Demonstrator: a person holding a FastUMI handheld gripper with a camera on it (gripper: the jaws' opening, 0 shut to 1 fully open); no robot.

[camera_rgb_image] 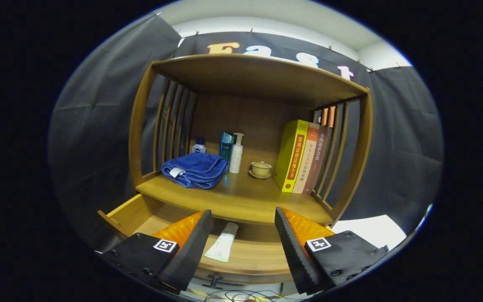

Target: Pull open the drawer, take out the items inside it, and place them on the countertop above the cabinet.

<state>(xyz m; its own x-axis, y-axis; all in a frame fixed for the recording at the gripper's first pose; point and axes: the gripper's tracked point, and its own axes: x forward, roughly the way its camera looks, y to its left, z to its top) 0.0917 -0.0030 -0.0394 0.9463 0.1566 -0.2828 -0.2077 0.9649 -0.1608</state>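
Observation:
A wooden cabinet's drawer is pulled out below the countertop. Inside it lies a white and green tube, seen between my two fingers and slightly nearer the left one. My gripper hovers above the drawer with its fingers wide apart and nothing between them. The left fingertip and the right fingertip both reach about level with the countertop's front edge. The tube's far end is tucked under that edge.
On the countertop sit a folded blue towel, a small white bottle, a blue bottle, a white pump bottle, a lidded cup on a saucer and three upright books. A shelf roof and slatted sides enclose it.

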